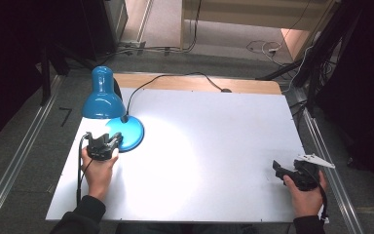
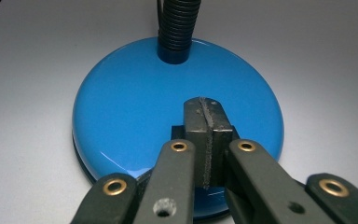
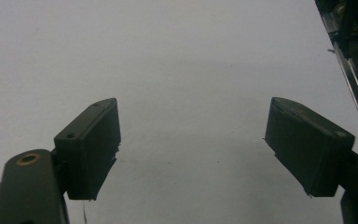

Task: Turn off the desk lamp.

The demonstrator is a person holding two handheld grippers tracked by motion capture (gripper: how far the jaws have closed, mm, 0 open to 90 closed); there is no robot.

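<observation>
Overhead, white table (image 1: 209, 161), blue lamp (image 1: 108, 105) lit, dark grey floor (image 1: 24, 141).

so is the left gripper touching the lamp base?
Cannot tell. In the left gripper view the left gripper, jaws shut, sits over the lamp base, but no gap or contact shows plainly.

A glossy blue lamp (image 1: 108, 109), lit, stands near the table's (image 1: 214, 161) far left corner, shade tilted down.
</observation>
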